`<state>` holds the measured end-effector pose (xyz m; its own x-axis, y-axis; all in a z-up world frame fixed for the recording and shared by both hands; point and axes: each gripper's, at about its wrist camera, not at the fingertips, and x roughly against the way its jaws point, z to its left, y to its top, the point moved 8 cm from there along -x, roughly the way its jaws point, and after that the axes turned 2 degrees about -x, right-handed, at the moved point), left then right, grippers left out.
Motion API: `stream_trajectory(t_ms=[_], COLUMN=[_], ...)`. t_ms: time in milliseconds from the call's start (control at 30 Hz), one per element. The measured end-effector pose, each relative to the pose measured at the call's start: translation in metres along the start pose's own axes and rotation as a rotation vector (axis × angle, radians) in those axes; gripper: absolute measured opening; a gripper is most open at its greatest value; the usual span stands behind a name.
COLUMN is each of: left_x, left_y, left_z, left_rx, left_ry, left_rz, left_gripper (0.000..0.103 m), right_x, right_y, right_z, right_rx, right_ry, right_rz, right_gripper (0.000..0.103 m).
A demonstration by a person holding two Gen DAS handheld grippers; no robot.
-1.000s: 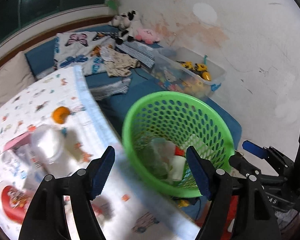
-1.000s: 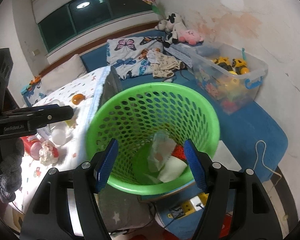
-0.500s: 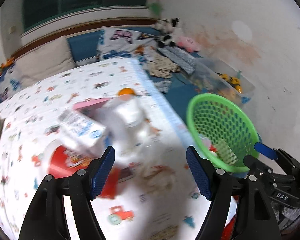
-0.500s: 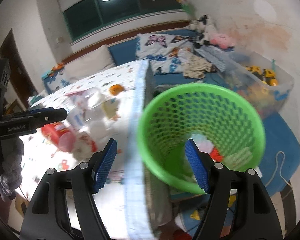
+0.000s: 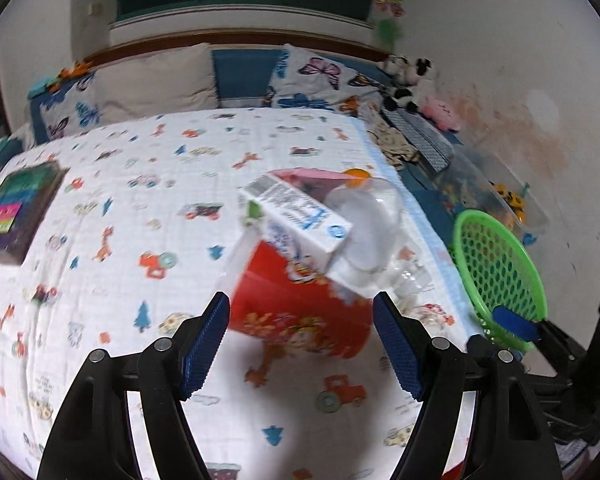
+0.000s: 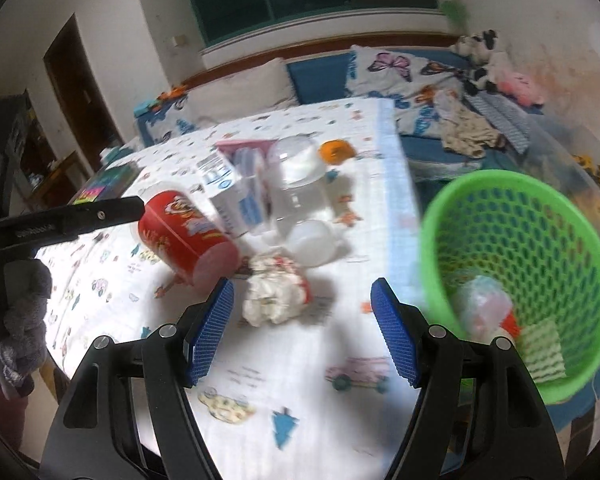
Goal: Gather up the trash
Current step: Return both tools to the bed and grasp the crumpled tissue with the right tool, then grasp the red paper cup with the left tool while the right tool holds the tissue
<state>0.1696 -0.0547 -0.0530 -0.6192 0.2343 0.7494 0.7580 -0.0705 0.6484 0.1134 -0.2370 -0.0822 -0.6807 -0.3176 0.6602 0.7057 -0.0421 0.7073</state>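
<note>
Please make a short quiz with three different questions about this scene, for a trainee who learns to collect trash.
1. True or false: the left gripper is open.
2. Which thing lies nearest ahead of the right gripper? A) crumpled wrapper B) orange ball C) book
3. Fill in: the green basket stands beside the table and already holds some ____.

Key: 1 true. 2 A. 3 trash.
</note>
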Motion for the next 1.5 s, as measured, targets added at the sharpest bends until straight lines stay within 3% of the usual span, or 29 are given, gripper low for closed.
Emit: stream_trajectory(t_ms=[267, 500, 733, 1200, 1500], left_x=[-0.005, -0.022, -0.041, -0.059, -0.067], left_y=[-0.004, -0.007, -0.01, -0.012, -0.016], left_z=[0.026, 0.029, 0.034, 0.047, 0.049], left_rx=[0.104, 0.212, 0.327, 0.492, 0.587], left_ry=[0.01, -0.005, -0.011, 0.03, 0.014], left_rz=[0.022, 0.05, 0.076, 0.077, 0.07], left_gripper=[0.071, 0.077, 0.079, 0.083, 0.086], right_x=[-0.043, -0.057, -0.049, -0.011, -0.008], right_y=[-0.009, -0.018, -0.018, -0.01, -0.01], right_z=[0.009, 0.01, 0.012, 0.006, 0.005], right_rx=[0.0, -0.011, 0.007, 0.014, 0.018], right_ry=[0.009, 0.028, 0.039, 0.049, 0.047], right_rz=[0.074, 0.107, 0.088, 0.025, 0.02], right_gripper=[0.071, 0.058, 0.05, 0.048, 0.048])
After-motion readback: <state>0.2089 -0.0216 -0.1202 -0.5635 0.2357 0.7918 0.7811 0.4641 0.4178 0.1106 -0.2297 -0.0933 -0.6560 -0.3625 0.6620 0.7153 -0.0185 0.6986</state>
